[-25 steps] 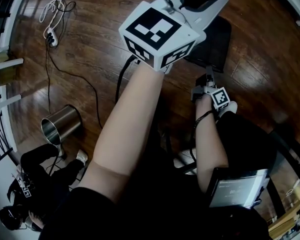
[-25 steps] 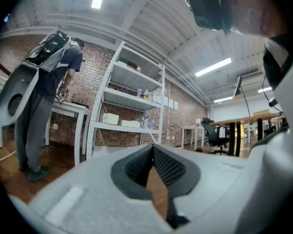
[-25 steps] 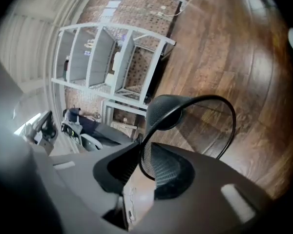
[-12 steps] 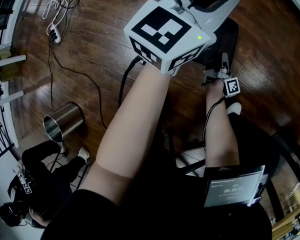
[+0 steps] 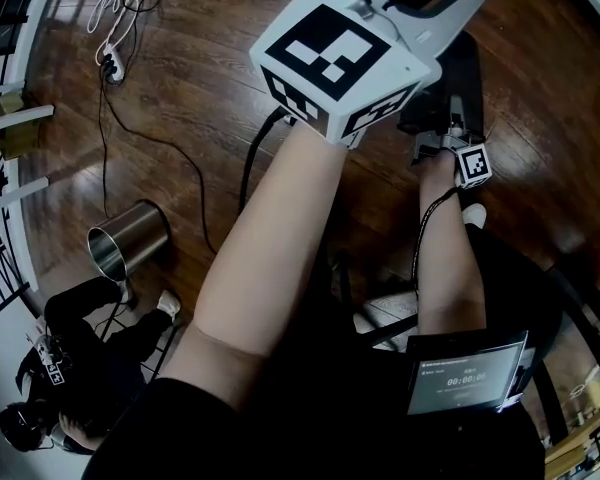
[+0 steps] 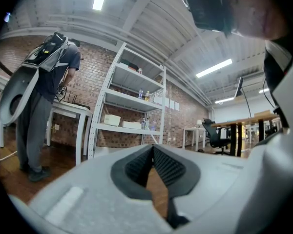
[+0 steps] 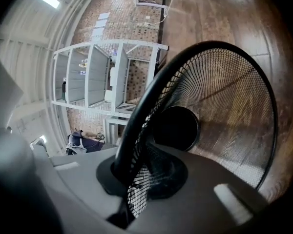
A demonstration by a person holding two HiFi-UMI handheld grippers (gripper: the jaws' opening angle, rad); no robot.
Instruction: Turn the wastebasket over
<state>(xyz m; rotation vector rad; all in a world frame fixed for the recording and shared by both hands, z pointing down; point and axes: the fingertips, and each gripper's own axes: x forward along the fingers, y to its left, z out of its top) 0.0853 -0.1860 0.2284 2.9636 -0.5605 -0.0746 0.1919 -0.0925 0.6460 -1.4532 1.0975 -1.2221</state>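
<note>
Wastebasket [image 7: 224, 106]: black wire mesh with a solid black rim and a dark solid base. In the right gripper view its open mouth faces the camera, the base sits at the far end, and the wooden floor [image 5: 210, 38] shows through the mesh. In the head view it appears as a dark shape over the floor just beyond the right gripper [image 7: 136, 172], partly hidden by the left gripper's marker cube. Whether it rests on the floor cannot be determined.

Right gripper: jaws have just been closing and are now clamped on the near rim of the wastebasket, with the mesh wall passing between the pads. In the head view this gripper lies at the upper right, at the end of the person's forearm.

Left gripper [image 6: 154, 152]: jaws together at the tips, nothing between them. It is held high and close to the head camera, pointing level across the room towards a white shelf rack [image 6: 132, 96] against a brick wall.

Other items noted: a shiny metal bin [image 5: 128, 240] lying on its side on the floor, well apart from the wastebasket; a power strip [image 5: 108, 68] with cables trailing across the floor; a second person [image 5: 80, 368] in dark clothes at the lower left; a lit screen [image 5: 467, 376] below the right forearm.
</note>
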